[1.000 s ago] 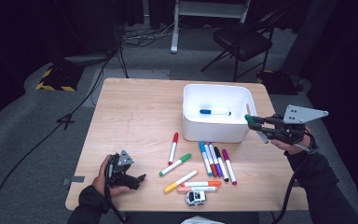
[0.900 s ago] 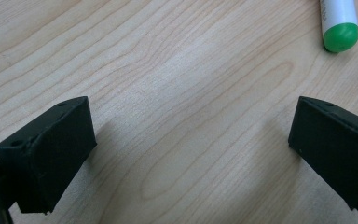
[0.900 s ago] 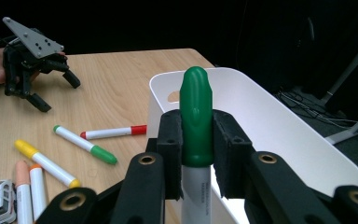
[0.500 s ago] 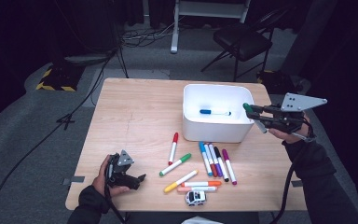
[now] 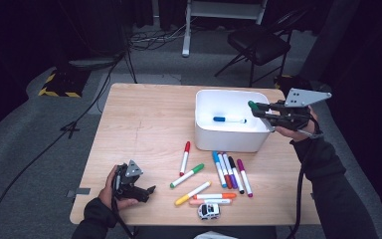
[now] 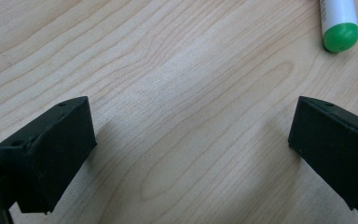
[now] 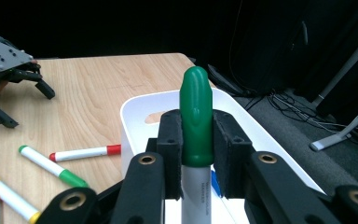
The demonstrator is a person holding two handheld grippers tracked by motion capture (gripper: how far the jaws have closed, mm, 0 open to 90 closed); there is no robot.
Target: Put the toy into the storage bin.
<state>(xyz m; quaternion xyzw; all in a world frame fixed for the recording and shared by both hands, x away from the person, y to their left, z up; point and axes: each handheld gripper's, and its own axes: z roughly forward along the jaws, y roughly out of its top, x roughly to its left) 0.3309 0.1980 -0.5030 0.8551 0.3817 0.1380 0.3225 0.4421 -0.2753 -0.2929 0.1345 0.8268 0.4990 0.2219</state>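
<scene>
The right gripper (image 5: 256,111) is clamped on a green-capped marker (image 7: 196,122), holding it over the rim of the white bin (image 5: 229,137), not yet dropped. One blue marker (image 5: 229,119) already lies inside; roughly ten markers, though the count is hard to make out, remain on the surface (image 5: 144,124). The left gripper (image 5: 146,191) rests open there. Since the earlier frame, the right gripper has risen and moved toward the bin.
</scene>
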